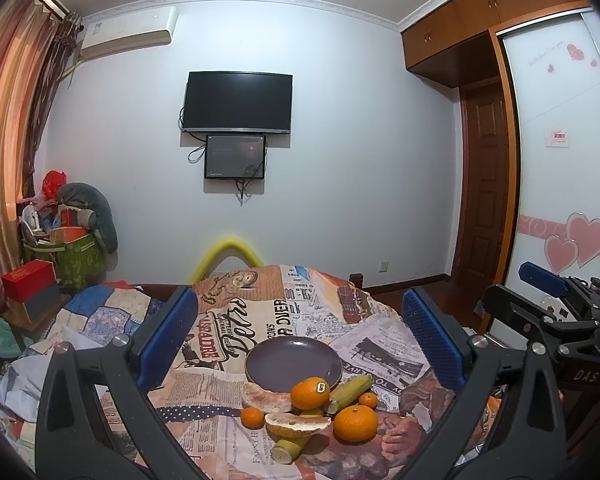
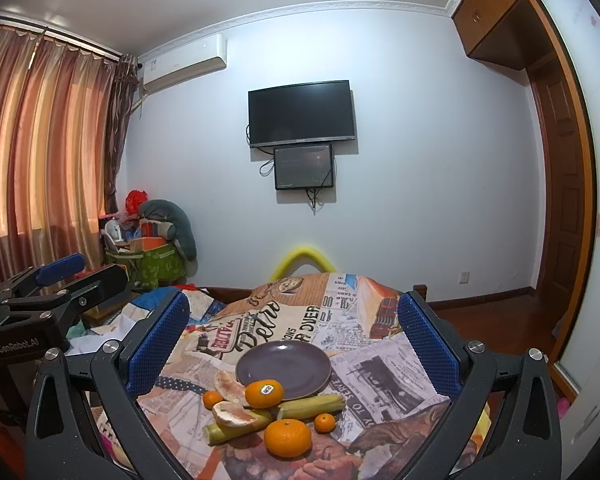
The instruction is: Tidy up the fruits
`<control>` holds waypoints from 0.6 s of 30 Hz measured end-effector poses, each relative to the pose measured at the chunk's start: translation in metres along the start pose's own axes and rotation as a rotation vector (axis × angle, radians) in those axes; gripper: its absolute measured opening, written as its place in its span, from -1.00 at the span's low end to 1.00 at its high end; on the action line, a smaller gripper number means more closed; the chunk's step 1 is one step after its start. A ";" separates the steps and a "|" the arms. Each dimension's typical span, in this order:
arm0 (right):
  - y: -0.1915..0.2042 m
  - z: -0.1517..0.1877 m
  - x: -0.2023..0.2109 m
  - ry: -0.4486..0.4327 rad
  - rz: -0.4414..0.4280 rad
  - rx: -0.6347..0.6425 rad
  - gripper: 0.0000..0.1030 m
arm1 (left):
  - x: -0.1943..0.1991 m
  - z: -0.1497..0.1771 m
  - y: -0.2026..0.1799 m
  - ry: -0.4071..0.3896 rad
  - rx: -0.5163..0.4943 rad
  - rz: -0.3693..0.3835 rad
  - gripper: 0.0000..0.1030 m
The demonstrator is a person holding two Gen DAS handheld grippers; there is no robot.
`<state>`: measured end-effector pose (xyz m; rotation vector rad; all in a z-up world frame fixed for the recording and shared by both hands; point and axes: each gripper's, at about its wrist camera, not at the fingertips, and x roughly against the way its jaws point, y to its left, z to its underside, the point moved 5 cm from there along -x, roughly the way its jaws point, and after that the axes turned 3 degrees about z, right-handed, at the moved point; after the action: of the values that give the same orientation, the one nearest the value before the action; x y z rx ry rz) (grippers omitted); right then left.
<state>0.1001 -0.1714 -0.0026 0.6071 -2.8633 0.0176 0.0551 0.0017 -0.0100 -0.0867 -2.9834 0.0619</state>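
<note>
1. Left wrist view: blue-padded fingers [image 1: 168, 336] of the left gripper [image 1: 300, 340] frame the scene, spread wide and holding nothing.
2. Between them, on a newspaper-print cloth [image 1: 236, 320], sits an empty dark purple plate [image 1: 294, 360].
3. Just in front of the plate lies the fruit: a stickered orange [image 1: 310, 393] touching the plate's near rim, a larger orange [image 1: 356, 423] nearer the camera, and two small oranges [image 1: 252, 417] at either side.
4. Two pomelo pieces [image 1: 296, 424] and two corn cobs [image 1: 350, 390] lie among them, one cob under the nearer pomelo piece.
5. At the right edge the right gripper [image 1: 548, 280] shows from the side; from here I cannot tell how its jaws stand.
6. Right wrist view: the right gripper [image 2: 294, 344] has its blue fingers [image 2: 158, 344] released, wide apart and empty.
7. Same cluster lies ahead: large orange [image 2: 288, 438] nearest, stickered orange [image 2: 264, 394] against the plate [image 2: 284, 368], corn [image 2: 312, 406] and pomelo [image 2: 236, 414] between.
8. Left gripper [image 2: 60, 266] appears at the left edge.
9. A black television [image 2: 302, 114] hangs on the far wall.
</note>
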 end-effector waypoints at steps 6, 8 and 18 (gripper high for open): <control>-0.003 0.000 -0.002 0.000 -0.003 -0.002 1.00 | 0.000 0.000 -0.001 0.001 0.004 0.001 1.00; -0.003 0.001 -0.002 -0.001 -0.002 -0.003 1.00 | -0.001 0.000 0.000 0.001 0.004 0.001 1.00; -0.002 0.000 -0.002 -0.001 -0.001 -0.004 1.00 | -0.002 0.000 -0.001 -0.001 0.001 0.001 1.00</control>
<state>0.1028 -0.1727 -0.0033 0.6074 -2.8635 0.0116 0.0570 0.0010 -0.0101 -0.0883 -2.9847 0.0636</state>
